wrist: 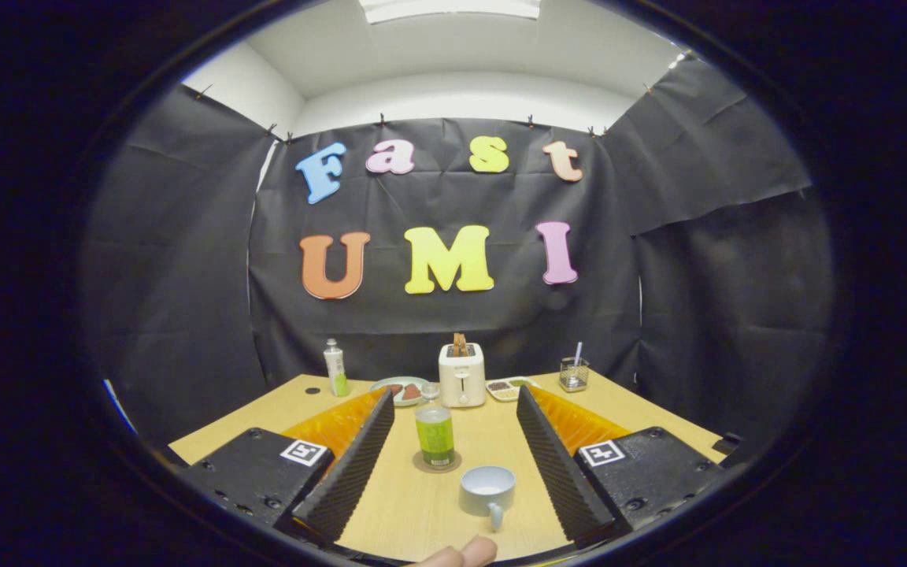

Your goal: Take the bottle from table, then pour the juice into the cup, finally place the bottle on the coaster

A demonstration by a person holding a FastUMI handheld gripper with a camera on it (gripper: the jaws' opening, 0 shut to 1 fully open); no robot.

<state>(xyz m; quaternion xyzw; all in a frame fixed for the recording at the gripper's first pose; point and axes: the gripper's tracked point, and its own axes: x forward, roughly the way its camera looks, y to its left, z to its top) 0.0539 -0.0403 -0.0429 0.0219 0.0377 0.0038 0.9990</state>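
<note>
A small clear bottle (435, 433) with a green label and green juice stands upright on a round brown coaster (420, 465), on the wooden table (398, 512) between my two fingers. A pale blue cup (487, 488) sits nearer to me, a little right of the bottle, with its handle turned toward me. My gripper (454, 394) is open wide, and its fingers flank the bottle and cup without touching either.
Beyond the fingers stand a white toaster (461, 376) with toast in it, a white-and-green bottle (335, 368) to its left, a plate of food (402, 390), a snack tray (507, 387) and a glass holder with a straw (573, 374). A person's fingertip (461, 554) shows at the near edge.
</note>
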